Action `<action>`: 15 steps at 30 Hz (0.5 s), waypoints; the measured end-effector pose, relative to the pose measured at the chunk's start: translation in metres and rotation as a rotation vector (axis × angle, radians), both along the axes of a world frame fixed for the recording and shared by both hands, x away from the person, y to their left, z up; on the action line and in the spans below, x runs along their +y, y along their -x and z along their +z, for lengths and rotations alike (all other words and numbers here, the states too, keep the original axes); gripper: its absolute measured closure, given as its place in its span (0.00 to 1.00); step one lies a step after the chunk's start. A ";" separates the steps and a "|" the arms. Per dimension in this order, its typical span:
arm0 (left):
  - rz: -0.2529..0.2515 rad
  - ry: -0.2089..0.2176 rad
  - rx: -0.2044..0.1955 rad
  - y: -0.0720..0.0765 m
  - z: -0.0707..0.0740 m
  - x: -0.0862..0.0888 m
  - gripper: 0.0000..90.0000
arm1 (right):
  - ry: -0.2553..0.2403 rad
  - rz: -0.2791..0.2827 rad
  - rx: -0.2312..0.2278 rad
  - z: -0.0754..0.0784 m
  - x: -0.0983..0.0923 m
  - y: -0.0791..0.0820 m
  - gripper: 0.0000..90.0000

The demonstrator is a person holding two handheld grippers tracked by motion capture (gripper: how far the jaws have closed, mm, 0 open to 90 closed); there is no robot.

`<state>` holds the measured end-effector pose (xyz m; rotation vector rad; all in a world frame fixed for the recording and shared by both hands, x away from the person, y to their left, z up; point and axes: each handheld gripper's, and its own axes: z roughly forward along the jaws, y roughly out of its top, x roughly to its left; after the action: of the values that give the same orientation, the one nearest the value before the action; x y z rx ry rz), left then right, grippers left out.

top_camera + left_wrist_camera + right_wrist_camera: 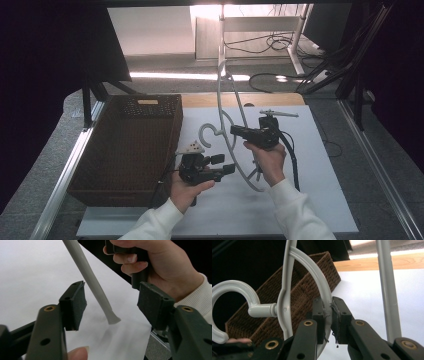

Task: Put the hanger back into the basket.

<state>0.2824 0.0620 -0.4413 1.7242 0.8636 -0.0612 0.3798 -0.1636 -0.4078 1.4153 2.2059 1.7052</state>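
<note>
**A:** What sits closest to the camera?

**B:** In the left gripper view, the left gripper [111,305] itself. Its two black padded jaws stand wide apart, with the pale grey end of a hanger [96,287] slanting down between them. That end rests its flared tip on the white table [30,267]. Neither pad touches it; there is clear space on both sides.

**A:** And the other hand?

**B:** From above, the right gripper [234,131] is held up over the middle of the table. In its own view the jaws are pinched tight on the hanger's curved shoulder, just beside the neck where the hook [230,305] joins. The hanger stands nearly on end, one arm rising, the other down at the table.

**A:** What else is around?

**B:** A dark woven basket [127,145] lies at the left of the table, close to the left hand [187,190].

**A:** How should the left grip be done well?

**B:** My judgement: centre the bar between the pads first, since it sits nearer the left pad. Close squarely across the straight part above the flared tip, so it cannot slide out. The right hand should hold steady meanwhile, because any twist would swing the thin end away from the closing pads.
</note>
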 end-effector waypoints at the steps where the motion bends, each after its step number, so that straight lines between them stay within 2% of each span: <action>1: -0.002 0.005 0.001 0.000 -0.001 -0.001 0.47 | -0.009 -0.005 -0.003 0.000 0.000 0.000 0.91; 4: 0.000 0.023 0.025 -0.003 -0.003 -0.004 0.55 | -0.026 -0.016 -0.001 -0.001 -0.001 0.001 0.91; 5: 0.001 0.029 0.036 -0.004 -0.004 -0.005 0.55 | -0.026 -0.016 -0.001 -0.001 -0.001 0.001 0.91; 11: 0.000 0.104 0.099 -0.009 -0.013 0.001 0.86 | -0.038 -0.023 0.007 -0.004 -0.003 -0.001 0.91; 12: 0.000 0.112 0.103 -0.010 -0.013 0.003 0.95 | -0.043 -0.023 0.009 -0.004 -0.003 -0.001 0.91; 13: 0.001 0.121 0.098 -0.010 -0.012 0.005 0.95 | -0.046 -0.020 0.014 -0.005 -0.003 -0.001 0.91; 14: -0.004 0.146 0.088 -0.011 -0.009 0.009 1.00 | -0.046 -0.016 0.020 -0.006 -0.003 -0.002 0.91; 15: -0.004 0.146 0.088 -0.011 -0.009 0.009 1.00 | -0.046 -0.016 0.020 -0.006 -0.003 -0.002 0.91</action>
<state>0.2929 0.0712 -0.4508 1.5957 0.8979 -0.1992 0.3816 -0.1668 -0.4143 1.4627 2.1730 1.7556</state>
